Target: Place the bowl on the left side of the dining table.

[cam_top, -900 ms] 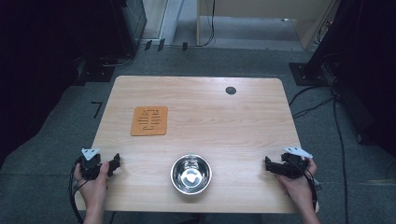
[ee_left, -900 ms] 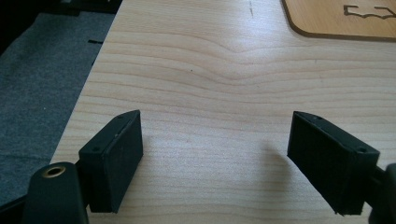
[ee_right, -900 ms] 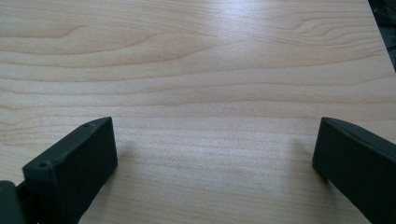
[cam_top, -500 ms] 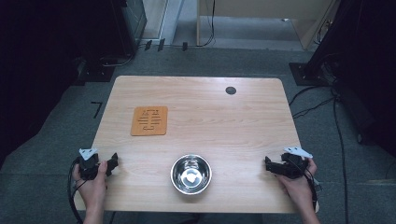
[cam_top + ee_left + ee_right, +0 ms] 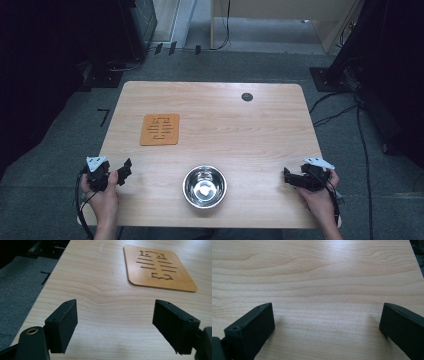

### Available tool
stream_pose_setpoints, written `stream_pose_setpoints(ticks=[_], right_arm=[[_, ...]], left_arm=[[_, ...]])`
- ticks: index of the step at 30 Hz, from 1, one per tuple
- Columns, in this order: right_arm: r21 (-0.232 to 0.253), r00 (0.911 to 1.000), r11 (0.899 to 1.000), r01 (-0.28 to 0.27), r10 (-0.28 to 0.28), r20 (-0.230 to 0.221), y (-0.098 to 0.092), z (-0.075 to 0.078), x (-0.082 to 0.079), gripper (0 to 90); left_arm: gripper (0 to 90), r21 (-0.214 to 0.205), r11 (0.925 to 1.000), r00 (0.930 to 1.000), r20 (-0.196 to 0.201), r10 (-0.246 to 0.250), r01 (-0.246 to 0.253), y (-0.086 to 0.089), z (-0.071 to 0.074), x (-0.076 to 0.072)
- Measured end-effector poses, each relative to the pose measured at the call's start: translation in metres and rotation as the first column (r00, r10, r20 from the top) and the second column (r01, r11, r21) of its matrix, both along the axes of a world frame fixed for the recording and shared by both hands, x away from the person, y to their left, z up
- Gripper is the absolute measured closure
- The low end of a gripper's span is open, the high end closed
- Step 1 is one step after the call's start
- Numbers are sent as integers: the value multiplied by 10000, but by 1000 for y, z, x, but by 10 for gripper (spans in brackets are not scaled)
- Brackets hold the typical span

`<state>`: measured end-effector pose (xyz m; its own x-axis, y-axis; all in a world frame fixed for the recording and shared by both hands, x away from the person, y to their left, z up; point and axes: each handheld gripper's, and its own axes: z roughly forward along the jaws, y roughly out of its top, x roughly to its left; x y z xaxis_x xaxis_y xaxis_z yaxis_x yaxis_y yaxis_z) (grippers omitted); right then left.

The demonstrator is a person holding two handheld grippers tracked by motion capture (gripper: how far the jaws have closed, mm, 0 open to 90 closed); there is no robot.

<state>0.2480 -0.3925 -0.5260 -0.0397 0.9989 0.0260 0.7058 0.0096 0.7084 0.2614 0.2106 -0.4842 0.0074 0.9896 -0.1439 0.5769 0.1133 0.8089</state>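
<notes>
**Both grippers wait open at the table's near corners**

From my remote seat, the high view shows my left gripper (image 5: 125,171) at the near left corner of the wooden table (image 5: 240,125), its jaws spread apart with bare wood between them. My right gripper (image 5: 287,176) sits at the near right corner, jaws likewise wide and gripping nothing. Between the two, close to the near edge, a stainless steel bowl (image 5: 204,186) stands upright, well apart from either tool. An orange mat (image 5: 160,129) with cut-out slots lies flat on the left half, farther back; in the left gripper view it (image 5: 160,267) lies ahead and to the right of the jaws. A small dark round disc (image 5: 247,97) marks the far side of the tabletop.
</notes>
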Motion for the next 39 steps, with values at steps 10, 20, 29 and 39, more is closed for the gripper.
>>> stream_pose_setpoints(ticks=[10,20,29,39], right_arm=[[16,10000,10000,5,-5,-21,1,0,1,0],[15,10000,10000,4,-4,-20,0,0,1,0],[14,10000,10000,3,-3,-21,0,0,1,0],[14,10000,10000,-6,6,-15,0,0,1,0]], left_arm=[[187,-115,9989,9987,236,-459,461,-18,9,-4],[180,-239,9961,9954,469,-839,851,-33,18,-8],[180,-262,9906,9898,515,-1331,1346,-52,21,-11],[178,-283,9808,9798,585,-1912,1930,-74,23,-18]])
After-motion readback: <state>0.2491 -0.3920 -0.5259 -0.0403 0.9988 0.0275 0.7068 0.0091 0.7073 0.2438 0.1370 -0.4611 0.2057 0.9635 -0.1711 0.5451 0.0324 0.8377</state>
